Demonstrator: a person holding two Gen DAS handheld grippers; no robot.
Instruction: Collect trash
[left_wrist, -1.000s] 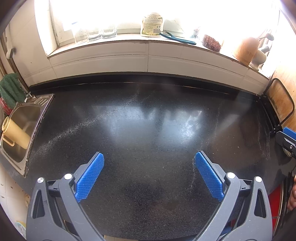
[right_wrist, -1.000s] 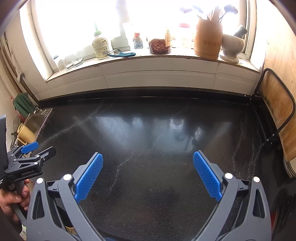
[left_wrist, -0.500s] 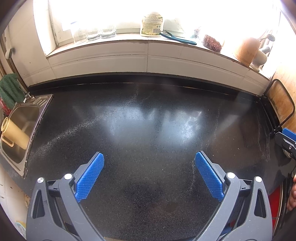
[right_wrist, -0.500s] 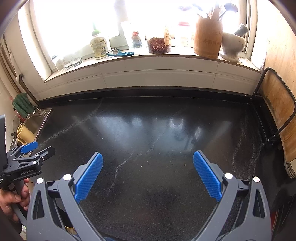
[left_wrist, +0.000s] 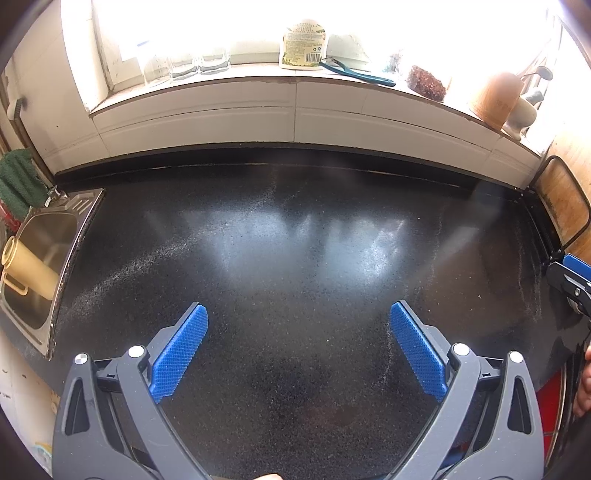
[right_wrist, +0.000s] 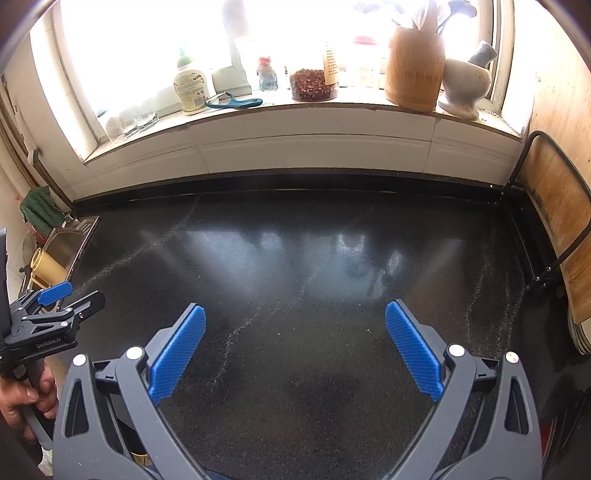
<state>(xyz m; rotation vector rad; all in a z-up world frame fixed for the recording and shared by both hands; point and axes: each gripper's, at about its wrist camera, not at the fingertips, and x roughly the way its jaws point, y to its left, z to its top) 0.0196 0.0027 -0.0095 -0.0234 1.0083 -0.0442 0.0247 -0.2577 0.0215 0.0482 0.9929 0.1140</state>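
Observation:
No piece of trash shows in either view. My left gripper (left_wrist: 298, 334) is open and empty, its blue pads spread wide above the black speckled countertop (left_wrist: 295, 258). My right gripper (right_wrist: 295, 332) is also open and empty above the same countertop (right_wrist: 295, 266). The left gripper also shows at the left edge of the right wrist view (right_wrist: 55, 306), held by a hand. The tip of the right gripper shows at the right edge of the left wrist view (left_wrist: 570, 275).
A steel sink (left_wrist: 37, 258) with a yellow cup (left_wrist: 29, 269) lies at the left. The windowsill holds a soap bottle (right_wrist: 190, 92), a peeler (right_wrist: 232, 102), a jar (right_wrist: 314, 83), a wooden utensil holder (right_wrist: 413, 70) and a mortar (right_wrist: 465, 86). A cutting board rack (right_wrist: 554, 221) stands at the right.
Both grippers stay open and almost still; the views drift only slightly.

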